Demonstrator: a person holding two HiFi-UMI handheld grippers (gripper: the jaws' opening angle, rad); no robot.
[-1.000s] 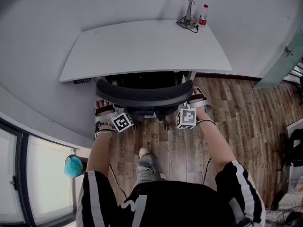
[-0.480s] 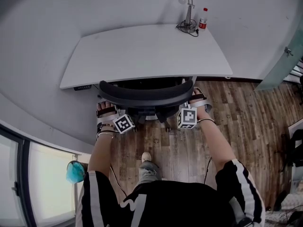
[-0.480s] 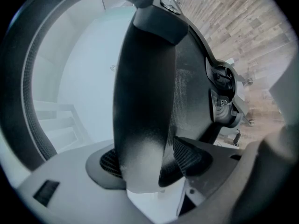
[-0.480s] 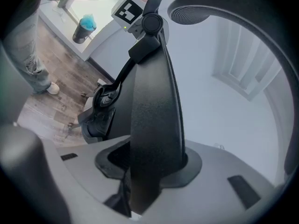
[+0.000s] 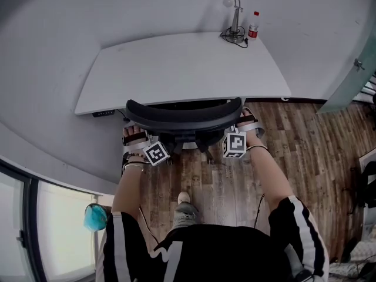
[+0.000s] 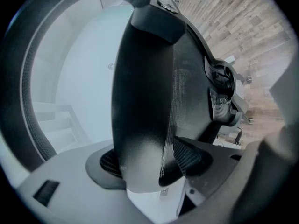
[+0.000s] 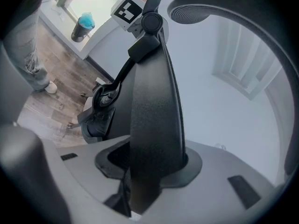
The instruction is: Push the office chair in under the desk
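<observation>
The black office chair's curved backrest [image 5: 182, 114] stands against the front edge of the white desk [image 5: 176, 63]; its seat is hidden beneath the top. My left gripper [image 5: 135, 135] holds the backrest's left end and my right gripper [image 5: 245, 122] its right end. In the left gripper view the backrest rim [image 6: 145, 78] runs between the jaws of the left gripper [image 6: 145, 174], whose pads press on it. The right gripper view shows the same rim [image 7: 154, 101] clamped in the right gripper [image 7: 149, 171]. The chair's mechanism [image 7: 100, 111] shows below.
A desk lamp [image 5: 234, 10] and a red-capped bottle [image 5: 254, 23] stand at the desk's far right corner. A teal bin [image 5: 94, 216] sits by the window at the left. Wooden floor [image 5: 305, 151] lies to the right, with a glass door [image 5: 352, 75] beyond. My foot [image 5: 185, 200] is behind the chair.
Both grippers and the chair have moved forward toward the desk; the backrest now sits closer to the desk's front edge. My foot has stepped forward too.
</observation>
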